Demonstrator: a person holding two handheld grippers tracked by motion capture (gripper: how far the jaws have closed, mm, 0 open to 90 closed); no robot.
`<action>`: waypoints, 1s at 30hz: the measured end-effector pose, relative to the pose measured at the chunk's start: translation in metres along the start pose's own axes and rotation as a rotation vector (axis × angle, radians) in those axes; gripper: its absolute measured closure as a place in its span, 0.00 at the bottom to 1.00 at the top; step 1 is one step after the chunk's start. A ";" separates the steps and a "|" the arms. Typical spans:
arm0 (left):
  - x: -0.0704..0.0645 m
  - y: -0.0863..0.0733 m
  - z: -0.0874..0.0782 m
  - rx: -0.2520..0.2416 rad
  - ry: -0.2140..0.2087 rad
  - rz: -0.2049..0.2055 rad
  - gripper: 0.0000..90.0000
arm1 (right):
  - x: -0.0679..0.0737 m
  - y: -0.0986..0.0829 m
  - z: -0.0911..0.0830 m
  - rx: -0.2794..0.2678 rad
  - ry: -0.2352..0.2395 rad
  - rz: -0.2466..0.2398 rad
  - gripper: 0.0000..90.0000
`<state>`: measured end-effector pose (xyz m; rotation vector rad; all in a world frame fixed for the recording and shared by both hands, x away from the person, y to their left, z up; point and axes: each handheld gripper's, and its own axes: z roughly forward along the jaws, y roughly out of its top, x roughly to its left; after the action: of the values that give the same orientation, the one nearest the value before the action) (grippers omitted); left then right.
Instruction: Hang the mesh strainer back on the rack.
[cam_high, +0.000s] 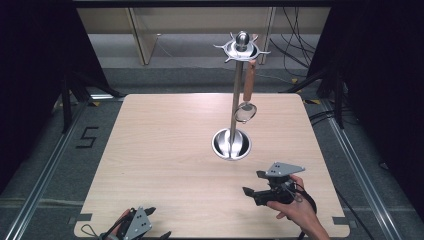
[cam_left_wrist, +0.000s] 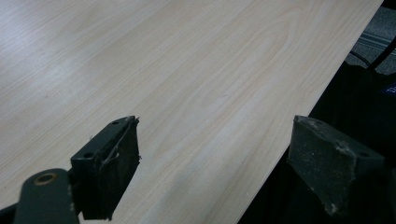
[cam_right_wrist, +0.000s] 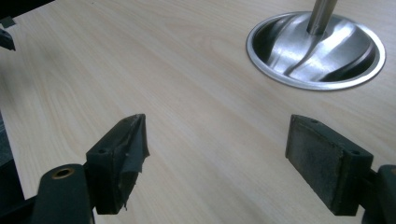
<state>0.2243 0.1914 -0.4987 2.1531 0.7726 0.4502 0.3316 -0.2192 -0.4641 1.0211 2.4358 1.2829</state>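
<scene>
One steel utensil stand (cam_high: 235, 100) sits on the pale wood worktop (cam_high: 160, 150): tall pole, round dished base (cam_high: 231, 144), hook ring on top, and a wooden-handled spoon (cam_high: 247, 95) hanging off it. It's just ahead of the right gripper (cam_high: 252, 184), whose jaws are spread wide with nothing between them. The right gripper view gets that shiny base (cam_right_wrist: 316, 50) up close beyond the jaws. The left gripper (cam_high: 150, 222), jaws also wide apart and empty, just sees bare wood and the worktop edge (cam_left_wrist: 299, 107).
</scene>
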 end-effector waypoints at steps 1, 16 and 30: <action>0.000 0.000 0.000 0.001 0.000 0.001 0.17 | 0.001 -0.002 0.000 0.001 -0.002 0.004 0.24; -0.001 0.000 0.000 0.001 -0.010 -0.009 0.17 | 0.006 -0.016 -0.004 0.026 0.022 -0.006 0.24; 0.000 0.000 0.000 0.008 -0.007 0.008 0.17 | 0.011 -0.029 -0.012 0.029 -0.008 0.011 0.24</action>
<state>0.2246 0.1915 -0.4988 2.1648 0.7638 0.4441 0.3041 -0.2303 -0.4783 1.0471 2.4527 1.2483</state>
